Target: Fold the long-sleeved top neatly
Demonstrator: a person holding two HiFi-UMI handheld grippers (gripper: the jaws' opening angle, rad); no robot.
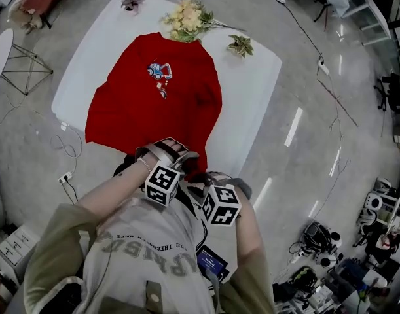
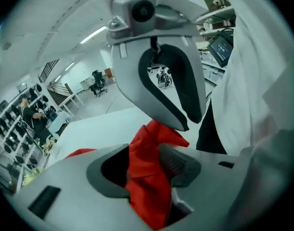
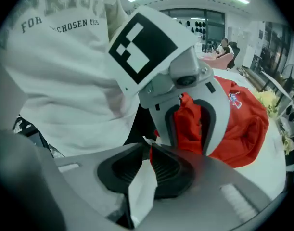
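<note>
A red long-sleeved top with a cartoon print lies spread on the white table, its hem at the near edge. Both grippers are close together at that hem, right in front of my body. My left gripper is shut on a bunch of red cloth, which fills the gap between its pads. My right gripper is shut on a thin edge of the top, where a white strip and a little red show between its pads. In the right gripper view, the left gripper stands just ahead with red cloth in it.
A bunch of pale flowers and two small plants sit along the table's far edge, beyond the top. A power strip and cables lie on the floor at the left. Cluttered equipment stands at the lower right.
</note>
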